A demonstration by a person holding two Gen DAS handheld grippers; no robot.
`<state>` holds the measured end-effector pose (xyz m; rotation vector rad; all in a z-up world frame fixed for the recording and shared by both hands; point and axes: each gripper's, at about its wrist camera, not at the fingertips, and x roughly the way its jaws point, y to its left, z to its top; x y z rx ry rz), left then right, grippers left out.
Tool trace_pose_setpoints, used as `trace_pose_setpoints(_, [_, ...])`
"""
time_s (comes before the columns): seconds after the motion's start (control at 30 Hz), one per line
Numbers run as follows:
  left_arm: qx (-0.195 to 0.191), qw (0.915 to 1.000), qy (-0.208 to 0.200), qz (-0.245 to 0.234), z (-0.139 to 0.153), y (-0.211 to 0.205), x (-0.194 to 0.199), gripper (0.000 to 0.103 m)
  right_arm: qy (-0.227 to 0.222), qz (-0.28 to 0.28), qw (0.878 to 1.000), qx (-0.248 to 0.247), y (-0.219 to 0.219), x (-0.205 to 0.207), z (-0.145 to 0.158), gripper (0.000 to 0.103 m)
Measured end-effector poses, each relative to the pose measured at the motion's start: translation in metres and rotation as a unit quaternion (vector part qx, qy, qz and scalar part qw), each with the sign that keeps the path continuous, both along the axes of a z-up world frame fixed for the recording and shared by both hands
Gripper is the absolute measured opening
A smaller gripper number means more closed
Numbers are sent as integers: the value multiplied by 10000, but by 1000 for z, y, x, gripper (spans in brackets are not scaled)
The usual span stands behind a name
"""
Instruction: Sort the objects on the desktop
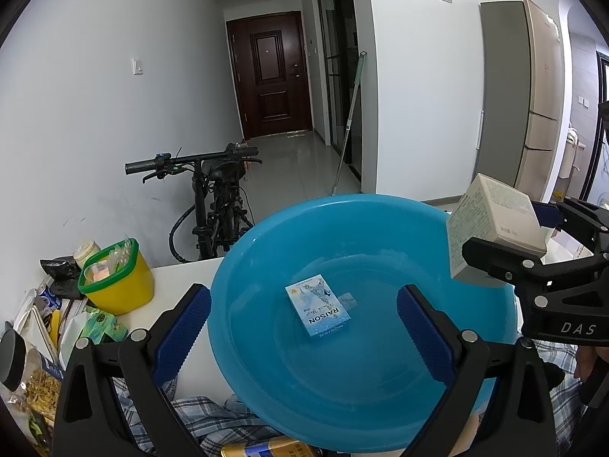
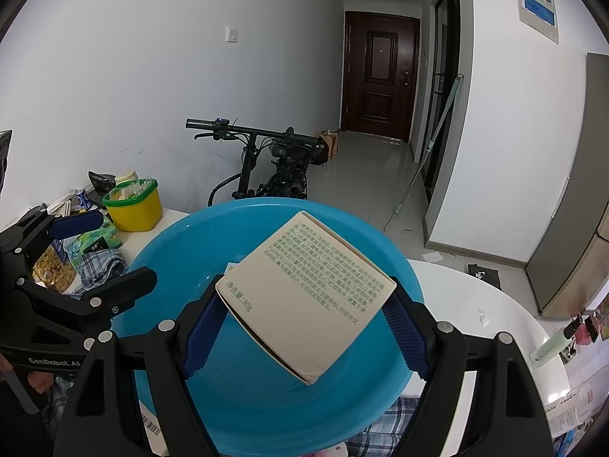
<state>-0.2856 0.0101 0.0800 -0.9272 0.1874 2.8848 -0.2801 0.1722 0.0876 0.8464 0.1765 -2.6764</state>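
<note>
A large blue basin (image 1: 380, 381) sits on the white table, also in the right wrist view (image 2: 266, 419). A small blue RAISON pack (image 1: 318, 310) lies flat inside it. My right gripper (image 2: 304, 327) is shut on a cream box (image 2: 308, 293) with green print and holds it above the basin; the box shows in the left wrist view (image 1: 495, 224) over the basin's right rim. My left gripper (image 1: 304, 331) is open and empty, its blue pads (image 1: 182, 331) spread over the basin's near side.
A yellow tub with a green rim (image 1: 114, 278) stands at the left, with snack packets (image 1: 38, 381) and a green pack (image 1: 102, 323) beside it. A plaid cloth (image 1: 190, 415) lies under the basin. A bottle (image 2: 552, 346) lies at the right. A bicycle (image 1: 213, 205) stands behind the table.
</note>
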Motion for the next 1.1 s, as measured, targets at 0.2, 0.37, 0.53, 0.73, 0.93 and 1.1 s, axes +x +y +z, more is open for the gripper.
trace_pose_setpoints(0.2, [36,10000,-62,-45,-4,1,-4,100,-34,-20,10000,26,0,-1,-2,79])
trace_pose_setpoints(0.37, [42,9999,-120,-34,-7,1,-7,100,-32,-41,10000,44,0,-2,-3,79])
trace_pose_setpoints(0.53, [53,10000,-65,-23,-5,0,-4,100,-42,-17,10000,50,0,-3,-3,79])
trace_pose_setpoints(0.73, [69,10000,-51,-34,-4,-1,-4,100,-30,-17,10000,41,0,-3,-3,79])
trace_pose_setpoints(0.93, [43,10000,-51,-28,-3,-1,-3,100,-52,23,10000,48,-2,-3,-4,79])
trace_pose_setpoints(1.1, [44,10000,-44,-27,-3,-2,-2,100,-86,46,9999,72,-5,-4,-6,79])
